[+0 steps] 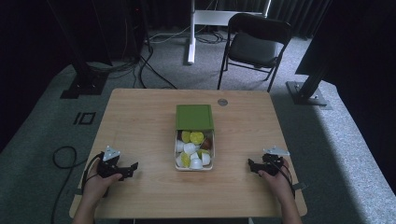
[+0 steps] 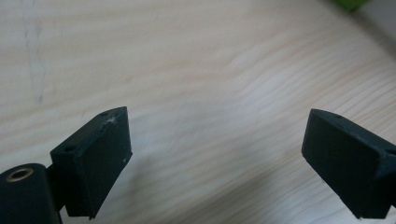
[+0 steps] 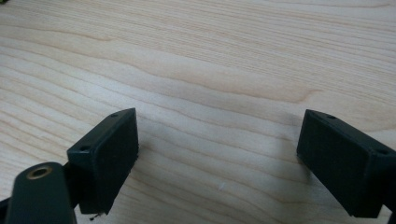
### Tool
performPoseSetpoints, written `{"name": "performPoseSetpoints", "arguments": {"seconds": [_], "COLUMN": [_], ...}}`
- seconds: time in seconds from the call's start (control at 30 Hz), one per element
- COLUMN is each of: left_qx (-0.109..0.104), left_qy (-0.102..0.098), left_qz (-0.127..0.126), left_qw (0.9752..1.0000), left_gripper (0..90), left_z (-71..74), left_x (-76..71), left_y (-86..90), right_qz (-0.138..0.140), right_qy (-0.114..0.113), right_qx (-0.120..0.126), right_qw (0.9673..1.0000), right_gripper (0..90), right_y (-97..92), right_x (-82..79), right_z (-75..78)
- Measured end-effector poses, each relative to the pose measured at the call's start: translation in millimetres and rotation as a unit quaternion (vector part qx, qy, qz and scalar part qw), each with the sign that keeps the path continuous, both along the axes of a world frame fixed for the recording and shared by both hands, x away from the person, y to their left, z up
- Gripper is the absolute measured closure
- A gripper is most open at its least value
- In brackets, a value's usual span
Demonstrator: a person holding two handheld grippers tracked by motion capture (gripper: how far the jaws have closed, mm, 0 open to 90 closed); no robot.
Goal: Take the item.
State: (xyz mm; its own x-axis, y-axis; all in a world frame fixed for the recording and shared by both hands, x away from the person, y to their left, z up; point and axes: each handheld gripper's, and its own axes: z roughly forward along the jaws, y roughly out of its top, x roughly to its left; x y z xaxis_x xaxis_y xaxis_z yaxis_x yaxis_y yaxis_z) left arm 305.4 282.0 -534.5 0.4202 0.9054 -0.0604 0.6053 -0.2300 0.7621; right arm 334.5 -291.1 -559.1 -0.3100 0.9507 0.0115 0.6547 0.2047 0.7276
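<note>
In the left gripper view, a blurred green scrap (image 2: 349, 3) sat far beyond the right jaw, cut off by the top edge, too soft to identify. Both of that gripper's jaws ran off the bottom edge, the right one also off the side. In the right gripper view, a dark sliver (image 3: 3, 1) at the top left corner, well beyond the left jaw, was too small to tell. From the high view, the small pieces (image 1: 192, 150) in the box (image 1: 194, 168) were too tiny to name, and the green lid (image 1: 194, 116) hid the box's far end. The person's forearms were cut off by the bottom edge.
</note>
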Motion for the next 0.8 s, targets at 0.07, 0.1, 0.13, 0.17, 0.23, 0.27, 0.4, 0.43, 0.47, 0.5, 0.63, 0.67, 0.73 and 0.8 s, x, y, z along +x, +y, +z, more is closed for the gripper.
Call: {"name": "performPoseSetpoints", "arguments": {"seconds": [0.07, 0.1, 0.13, 0.17, 0.23, 0.27, 0.4, 0.43, 0.47, 0.5, 0.63, 0.67, 0.73, 0.8], "left_qx": [0.004, 0.007, 0.009, 0.011, 0.017, 0.02, 0.02, 0.024, 0.025, 0.025, 0.015, 0.002, 0.001, 0.0], "left_qy": [-0.008, -0.018, -0.023, -0.027, -0.038, -0.041, -0.064, -0.07, -0.074, -0.074, -0.088, -0.089, -0.091, -0.099], "left_qz": [-0.003, -0.005, -0.011, -0.014, -0.023, -0.028, -0.042, -0.049, -0.053, -0.053, -0.076, -0.088, -0.094, -0.114], "left_qw": [1.0, 0.9998, 0.9996, 0.9995, 0.9989, 0.9985, 0.9969, 0.9961, 0.9956, 0.9956, 0.9931, 0.9921, 0.9914, 0.9886], "left_gripper": [9.3, 9.4, 9.4, 9.4, 9.4, 9.3, 9.3, 9.4, 9.3, 9.4, 9.3, 9.4, 9.3, 9.3], "left_z": [3.9, 8.7, 11.7, 15.0, 22.1, 26.0, 41.0, 45.3, 47.9, 47.9, 60.9, 65.8, 68.4, 76.1], "left_x": [0.6, 1.8, 2.4, 2.9, 4.0, 4.5, 6.9, 7.5, 7.8, 7.8, 10.3, 12.1, 12.6, 14.0], "left_y": [-1.3, -3.9, -5.7, -7.7, -12.2, -14.4, -22.8, -26.0, -28.0, -28.0, -38.4, -44.0, -47.1, -56.5], "right_qz": [0.0, 0.0, 0.0, 0.0, 0.0, 0.0, 0.0, 0.0, 0.0, 0.0, 0.0, 0.0, 0.0, 0.0], "right_qy": [0.0, 0.0, 0.0, 0.0, 0.0, 0.0, 0.0, 0.0, 0.0, 0.0, 0.0, 0.0, 0.0, 0.0], "right_qx": [0.0, 0.0, 0.0, 0.0, 0.0, 0.0, 0.0, 0.0, 0.0, 0.0, 0.0, 0.0, 0.0, 0.0], "right_qw": [1.0, 1.0, 1.0, 1.0, 1.0, 1.0, 1.0, 1.0, 1.0, 1.0, 1.0, 1.0, 1.0, 1.0], "right_gripper": [12.5, 12.4, 12.4, 12.5, 12.5, 12.4, 12.4, 12.4, 12.5, 12.5, 12.5, 12.4, 12.4, 12.4], "right_y": [0.0, 0.0, 0.0, 0.0, 0.0, 0.0, 0.0, 0.0, 0.0, 0.0, 0.0, 0.1, 0.0, 0.1], "right_x": [0.0, 0.0, 0.0, 0.0, 0.0, 0.0, 0.0, 0.0, 0.0, 0.0, 0.0, 0.0, 0.0, 0.0], "right_z": [0.0, 0.0, 0.0, 0.0, 0.0, 0.0, 0.0, -0.1, 0.0, 0.0, 0.0, 0.0, 0.0, 0.0]}}
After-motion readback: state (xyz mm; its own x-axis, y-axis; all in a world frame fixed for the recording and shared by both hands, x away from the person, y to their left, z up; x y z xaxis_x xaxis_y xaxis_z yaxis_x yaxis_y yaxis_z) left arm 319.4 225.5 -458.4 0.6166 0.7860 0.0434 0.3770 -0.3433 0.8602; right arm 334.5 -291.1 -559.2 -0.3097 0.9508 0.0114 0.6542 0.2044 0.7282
